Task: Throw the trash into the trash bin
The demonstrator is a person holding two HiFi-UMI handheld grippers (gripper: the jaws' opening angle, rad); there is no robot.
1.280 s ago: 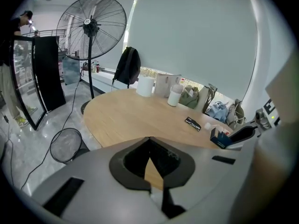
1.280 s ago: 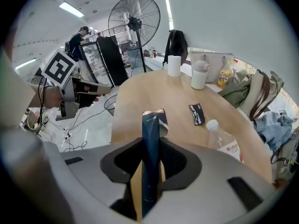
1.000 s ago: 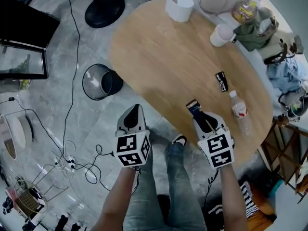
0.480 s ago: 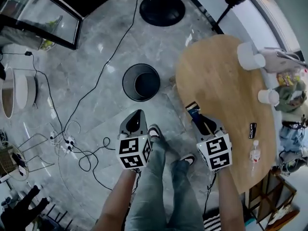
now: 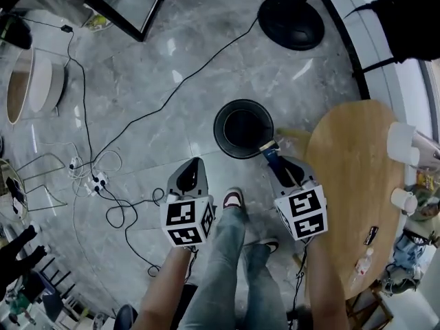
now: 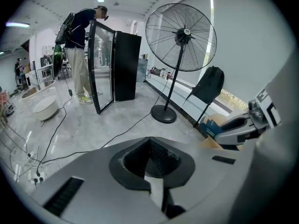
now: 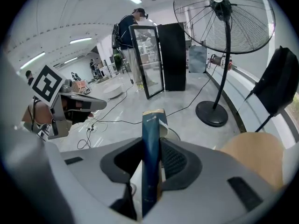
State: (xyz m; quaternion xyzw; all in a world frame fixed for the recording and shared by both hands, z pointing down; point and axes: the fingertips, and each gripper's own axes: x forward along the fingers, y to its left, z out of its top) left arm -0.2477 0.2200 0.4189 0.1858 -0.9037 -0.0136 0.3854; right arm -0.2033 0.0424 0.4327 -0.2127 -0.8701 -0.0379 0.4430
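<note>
Right gripper (image 5: 278, 162), clamped on a blue packet (image 5: 269, 150), is now at the trash bin's (image 5: 219, 125) near right rim, previously well apart; left gripper (image 5: 194, 163) closed, empty.

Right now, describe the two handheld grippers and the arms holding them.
Both the left gripper and right gripper have pale grey, rounded shells tapering to a point, with black ribbed pads inside. Each carries a white cube printed with black square markers. The forearms show no sleeves; the person wears grey-blue jeans.
</note>
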